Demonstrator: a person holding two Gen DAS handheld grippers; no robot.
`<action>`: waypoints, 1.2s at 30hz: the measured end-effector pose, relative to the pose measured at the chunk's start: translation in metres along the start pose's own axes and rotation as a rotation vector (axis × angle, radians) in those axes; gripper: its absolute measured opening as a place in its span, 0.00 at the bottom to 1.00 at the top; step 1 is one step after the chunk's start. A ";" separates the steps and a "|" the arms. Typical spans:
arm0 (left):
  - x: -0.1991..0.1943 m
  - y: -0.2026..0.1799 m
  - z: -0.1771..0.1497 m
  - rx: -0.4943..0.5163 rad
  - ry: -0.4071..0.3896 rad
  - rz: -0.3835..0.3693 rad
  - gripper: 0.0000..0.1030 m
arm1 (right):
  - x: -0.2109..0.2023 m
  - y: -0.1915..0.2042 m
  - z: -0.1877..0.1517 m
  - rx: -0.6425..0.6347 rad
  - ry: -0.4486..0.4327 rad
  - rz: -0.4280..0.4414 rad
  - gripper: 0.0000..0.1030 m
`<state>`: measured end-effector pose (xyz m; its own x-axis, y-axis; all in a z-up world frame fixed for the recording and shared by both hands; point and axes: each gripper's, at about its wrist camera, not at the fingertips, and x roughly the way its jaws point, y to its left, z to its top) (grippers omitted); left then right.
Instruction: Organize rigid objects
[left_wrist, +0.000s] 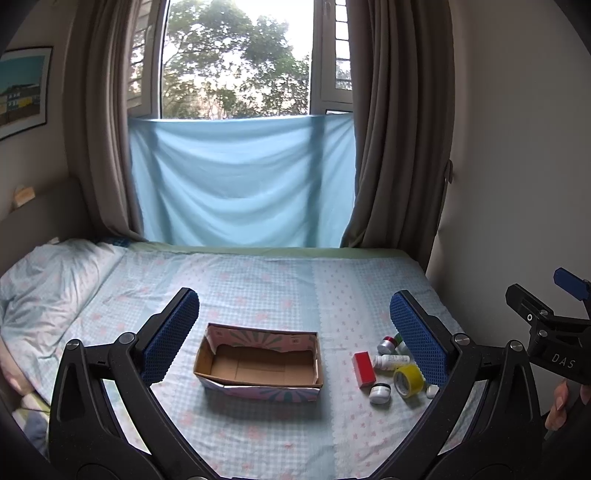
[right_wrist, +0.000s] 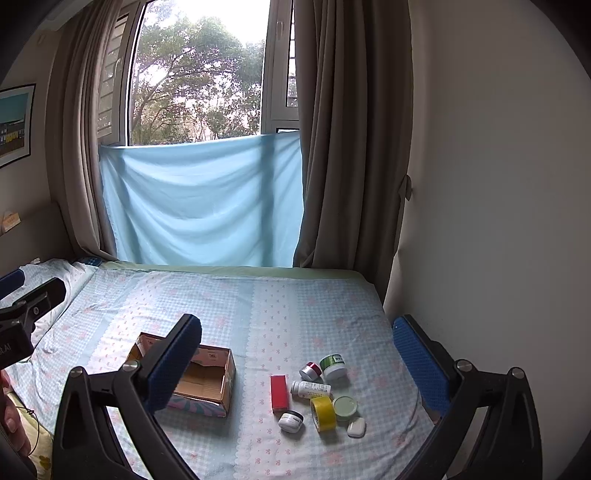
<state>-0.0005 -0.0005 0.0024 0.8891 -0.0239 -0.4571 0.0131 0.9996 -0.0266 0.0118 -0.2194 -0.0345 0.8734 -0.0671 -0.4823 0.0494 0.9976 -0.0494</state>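
An open cardboard box (left_wrist: 258, 363) (right_wrist: 207, 380) lies empty on the bed. To its right lies a cluster of small items: a red box (right_wrist: 279, 392) (left_wrist: 364, 368), a yellow tape roll (right_wrist: 323, 412) (left_wrist: 408, 380), a white bottle on its side (right_wrist: 310, 388), a small white jar with a dark lid (right_wrist: 291, 421) (left_wrist: 380, 392), a green-lidded jar (right_wrist: 332, 365), a red-capped jar (right_wrist: 309, 370), a pale green lid (right_wrist: 344, 407) and a small white case (right_wrist: 356, 427). My left gripper (left_wrist: 293, 332) is open above the box. My right gripper (right_wrist: 297, 365) is open above the cluster. Both are empty.
The bed has a blue checked sheet (right_wrist: 258, 310) with a pillow (left_wrist: 48, 288) at the left. Brown curtains, a blue cloth (left_wrist: 240, 184) and a window stand behind. A white wall (right_wrist: 498, 221) runs along the bed's right side.
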 end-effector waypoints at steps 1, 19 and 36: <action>0.000 0.000 0.000 -0.001 0.000 0.001 0.99 | 0.000 0.000 0.000 0.000 0.000 0.000 1.00; 0.001 0.002 -0.001 -0.001 0.001 0.000 0.99 | -0.001 0.001 -0.004 0.003 -0.006 -0.005 1.00; 0.009 0.002 -0.001 -0.003 0.010 -0.003 0.99 | 0.004 -0.004 -0.002 0.013 -0.001 -0.006 1.00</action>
<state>0.0067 0.0012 -0.0027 0.8844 -0.0267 -0.4659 0.0141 0.9994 -0.0305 0.0140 -0.2237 -0.0374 0.8736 -0.0734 -0.4811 0.0611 0.9973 -0.0412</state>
